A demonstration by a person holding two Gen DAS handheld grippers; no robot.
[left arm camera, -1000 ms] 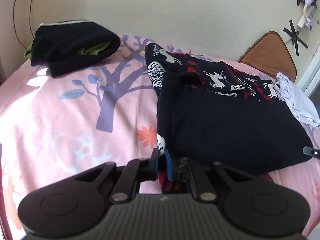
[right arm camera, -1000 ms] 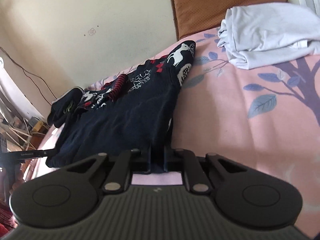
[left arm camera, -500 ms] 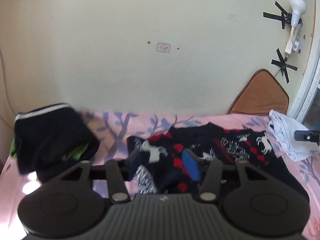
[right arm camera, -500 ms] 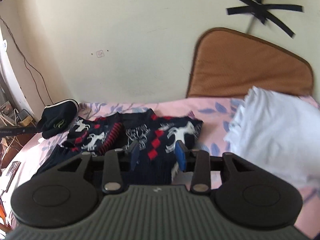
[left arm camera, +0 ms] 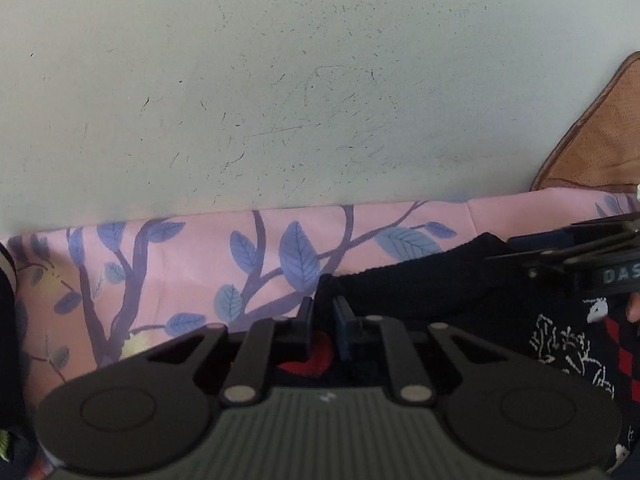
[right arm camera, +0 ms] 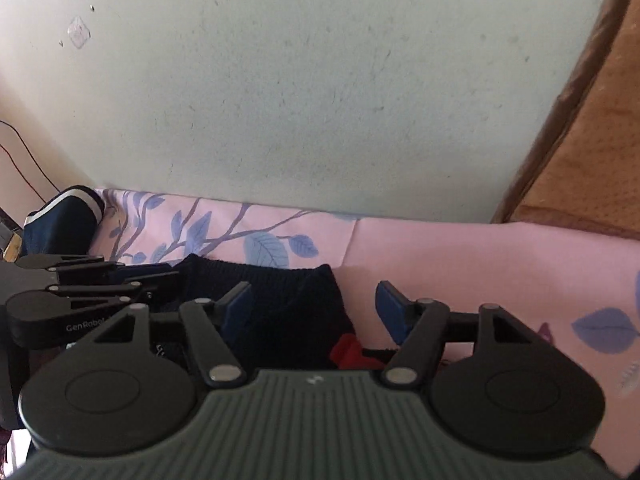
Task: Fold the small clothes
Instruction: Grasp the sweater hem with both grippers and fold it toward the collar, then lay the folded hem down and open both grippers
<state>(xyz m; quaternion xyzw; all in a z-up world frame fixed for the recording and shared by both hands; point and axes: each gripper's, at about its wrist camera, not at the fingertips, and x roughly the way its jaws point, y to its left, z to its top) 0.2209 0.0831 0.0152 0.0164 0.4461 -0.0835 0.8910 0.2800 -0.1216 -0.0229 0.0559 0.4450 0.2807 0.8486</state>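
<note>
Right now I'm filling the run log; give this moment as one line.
left gripper: shut on sweater | right gripper: open over sweater hem | surface: pink bedsheet

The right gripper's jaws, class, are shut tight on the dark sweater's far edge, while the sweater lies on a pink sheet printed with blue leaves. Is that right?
Not quite. The right gripper has its jaws standing apart, not shut: its blue pads sit either side of the dark sweater without pressing it, as the right wrist view shows. The sweater does lie on the pink sheet printed with blue leaves.
</note>
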